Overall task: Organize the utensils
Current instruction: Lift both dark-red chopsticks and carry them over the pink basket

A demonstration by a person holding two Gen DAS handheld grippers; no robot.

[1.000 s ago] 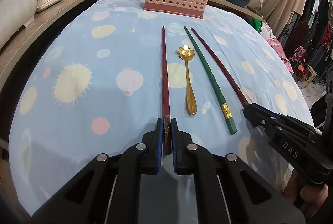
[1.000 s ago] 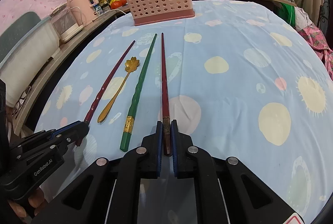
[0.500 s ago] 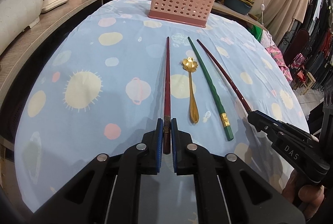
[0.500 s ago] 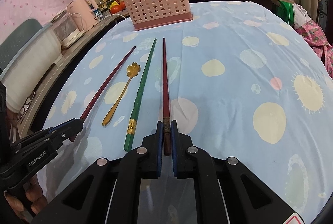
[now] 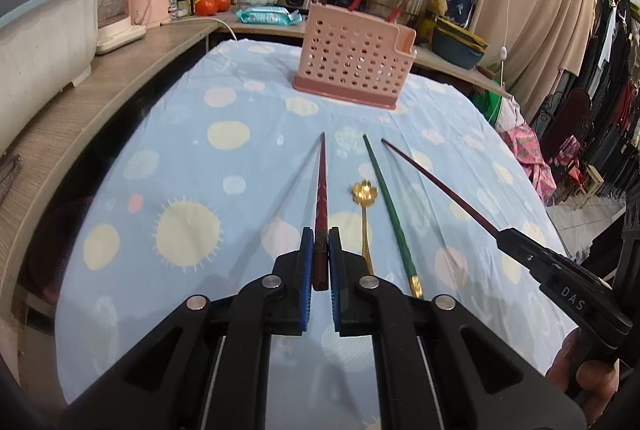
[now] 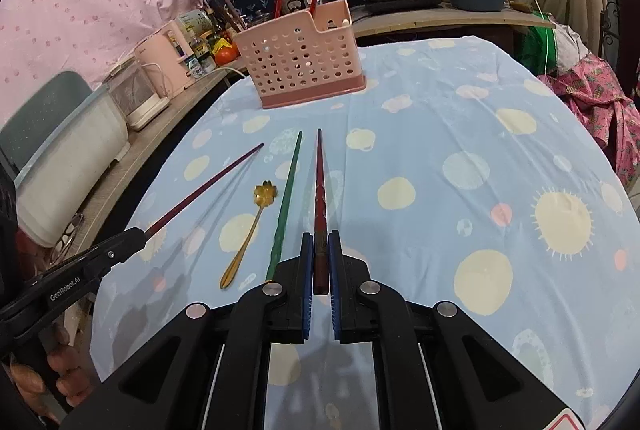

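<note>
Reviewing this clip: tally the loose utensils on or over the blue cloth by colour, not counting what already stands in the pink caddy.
Red chopsticks: 2, one in the left gripper, one in the right gripper
Green chopstick: 1, lying on the cloth
Gold spoon: 1, lying on the cloth
Total: 4

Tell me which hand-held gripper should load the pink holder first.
The right hand-held gripper, marginally. Both are shut on lifted chopsticks, but the right red chopstick points near the middle of the pink holder; the left hand-held gripper aims its left red chopstick toward one edge.
</note>
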